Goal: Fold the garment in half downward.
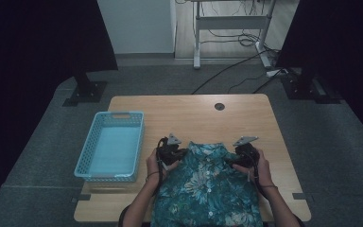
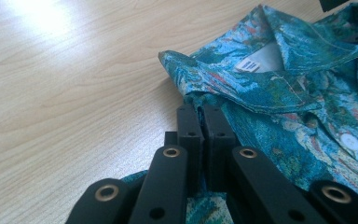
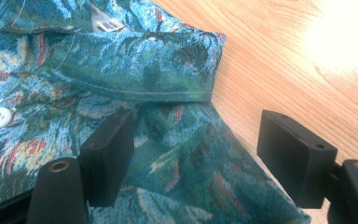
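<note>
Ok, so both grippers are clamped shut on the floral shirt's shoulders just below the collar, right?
Not quite. The left gripper is shut on the shirt below the collar, but the right gripper is open: the right gripper view shows its jaws standing wide apart over the shoulder fabric, not pressing on it.

One shirt [image 1: 206,187], one basket [image 1: 109,146], two tools

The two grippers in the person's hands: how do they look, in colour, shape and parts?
The left gripper and the right gripper are black, and each carries a grey three-cornered plate on top. A dark cable trails from each along the forearm. In the gripper views the jaws are matte black blocks on black bars with brass-coloured rings around the screw holes. The forearms are bare, with a dark band at each wrist.
</note>
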### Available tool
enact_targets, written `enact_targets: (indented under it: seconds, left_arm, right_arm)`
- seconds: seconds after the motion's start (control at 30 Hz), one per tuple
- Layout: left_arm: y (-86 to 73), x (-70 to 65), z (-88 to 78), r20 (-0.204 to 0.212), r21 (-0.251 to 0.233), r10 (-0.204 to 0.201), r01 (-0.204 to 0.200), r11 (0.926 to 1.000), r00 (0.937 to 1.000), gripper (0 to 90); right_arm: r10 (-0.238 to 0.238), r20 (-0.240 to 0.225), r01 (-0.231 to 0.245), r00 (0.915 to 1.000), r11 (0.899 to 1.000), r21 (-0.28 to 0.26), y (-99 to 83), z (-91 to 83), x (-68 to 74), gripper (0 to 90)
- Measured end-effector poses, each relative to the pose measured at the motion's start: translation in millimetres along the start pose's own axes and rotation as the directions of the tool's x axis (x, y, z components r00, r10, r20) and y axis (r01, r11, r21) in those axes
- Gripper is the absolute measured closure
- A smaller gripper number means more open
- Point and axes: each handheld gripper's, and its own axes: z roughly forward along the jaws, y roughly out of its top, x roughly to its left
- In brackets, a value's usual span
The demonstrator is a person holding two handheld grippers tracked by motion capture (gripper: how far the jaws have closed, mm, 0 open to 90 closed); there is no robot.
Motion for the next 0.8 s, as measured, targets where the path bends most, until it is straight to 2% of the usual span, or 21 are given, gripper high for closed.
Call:
enact_targets:
  seconds: [0.27,0.5,0.8]
  left_arm:
    - [0.1,0.7,0.2,0.000,0.000,-0.007,0.007,1.0000,1.0000,86.9]
    - [1.7,0.0,-0.6,-0.002,0.001,-0.007,0.007,1.0000,1.0000,86.9]
    - [-0.1,0.4,1.4,-0.003,0.008,-0.011,0.011,0.9999,0.9999,86.8]
  right_arm:
    - [-0.005,-0.014,0.005,0.9999,1.000,0.027,2.6,6.9,-3.6,27.0]
    - [-0.010,-0.022,0.010,0.9997,1.000,0.029,6.3,9.7,-2.2,27.0]
    - [-0.024,-0.009,0.024,0.9997,0.998,0.055,11.0,15.7,-1.0,26.9]
